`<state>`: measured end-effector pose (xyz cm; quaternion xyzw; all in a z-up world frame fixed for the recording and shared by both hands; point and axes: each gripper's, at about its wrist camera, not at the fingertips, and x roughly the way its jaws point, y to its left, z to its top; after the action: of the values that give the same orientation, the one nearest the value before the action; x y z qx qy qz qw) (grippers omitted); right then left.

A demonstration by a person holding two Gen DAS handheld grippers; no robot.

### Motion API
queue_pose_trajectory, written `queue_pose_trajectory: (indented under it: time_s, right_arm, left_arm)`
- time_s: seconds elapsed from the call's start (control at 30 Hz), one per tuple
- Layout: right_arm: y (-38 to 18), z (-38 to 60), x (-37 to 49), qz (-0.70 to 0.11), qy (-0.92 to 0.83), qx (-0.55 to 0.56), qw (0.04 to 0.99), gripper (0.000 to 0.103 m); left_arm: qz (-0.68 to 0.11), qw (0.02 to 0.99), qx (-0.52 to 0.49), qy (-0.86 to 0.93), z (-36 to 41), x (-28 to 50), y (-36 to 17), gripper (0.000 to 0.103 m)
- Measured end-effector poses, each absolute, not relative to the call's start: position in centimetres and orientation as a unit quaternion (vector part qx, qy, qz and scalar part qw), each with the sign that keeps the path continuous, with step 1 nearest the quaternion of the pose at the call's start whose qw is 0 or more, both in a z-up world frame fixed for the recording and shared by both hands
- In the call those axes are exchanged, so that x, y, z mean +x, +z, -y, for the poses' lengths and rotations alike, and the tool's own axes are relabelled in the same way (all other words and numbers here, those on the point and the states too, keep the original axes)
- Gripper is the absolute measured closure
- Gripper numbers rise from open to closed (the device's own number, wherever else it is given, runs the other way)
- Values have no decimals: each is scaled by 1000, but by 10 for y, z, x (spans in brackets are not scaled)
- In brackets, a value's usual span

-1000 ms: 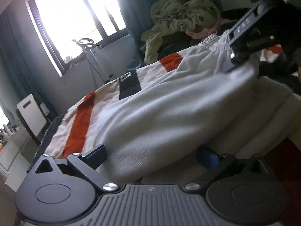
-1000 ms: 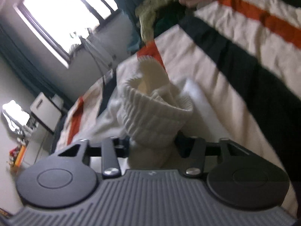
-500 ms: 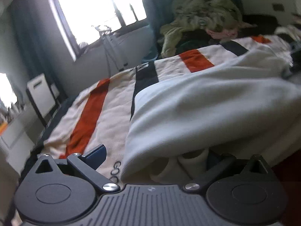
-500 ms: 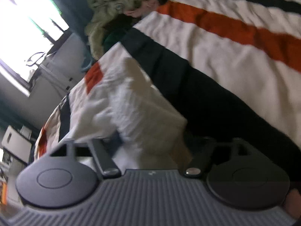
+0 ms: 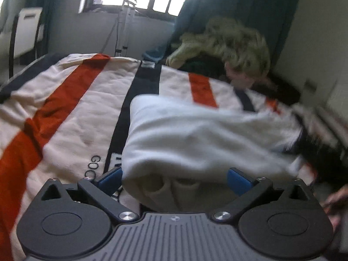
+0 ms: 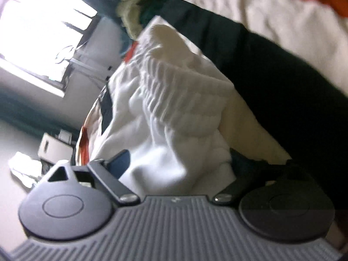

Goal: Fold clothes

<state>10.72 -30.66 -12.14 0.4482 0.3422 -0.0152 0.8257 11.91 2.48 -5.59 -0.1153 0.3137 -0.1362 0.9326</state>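
Ribbed cuff (image 6: pixel 184 100) visible only from right tool (image 6: pixel 178 163)

Left gripper (image 5: pixel 174 179) and right gripper (image 6: pixel 180 163) both with jaws spread wide, low and level

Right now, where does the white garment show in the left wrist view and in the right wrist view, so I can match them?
Left wrist: the white garment fills the centre and right, its near edge between the left gripper fingers.
Right wrist: the white garment, ribbed cuff up, fills the centre, bunched between the right gripper fingers.
Shared landmark: the striped blanket beneath it.
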Motion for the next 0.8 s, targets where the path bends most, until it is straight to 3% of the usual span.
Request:
queue_pose_trajectory:
  time_s: [0.2,0.27,0.33,0.37,0.5,0.67,0.8]
  right_arm:
    - [-131,307,111,-352,-33,454,818,16]
    - [-132,307,112,-350,-36,456,817,16]
    - [-132,307,113,-347,-40,458,817,21]
    - [-133,307,114,-346,-41,459,817,29]
    - [-131,307,114,-337,-41,464,818,57]
    - [-111,308,106,-300,-21,467,832,68]
    - [-91,323,77,-276,-7,493,825,70]
  left_arm:
    - [-321,911,-237,-107,-52,143,-68,1]
    - [-333,902,-255,-106,-54,156,-76,6]
    - [-341,894,-267,-120,-51,164,-84,7]
    - [-345,890,-271,-126,-49,167,-88,9]
    - [-349,891,-264,-117,-45,168,-95,26]
    - [-332,890,-284,-128,-52,157,-91,53]
    - [-327,873,-320,-171,-56,143,-73,60]
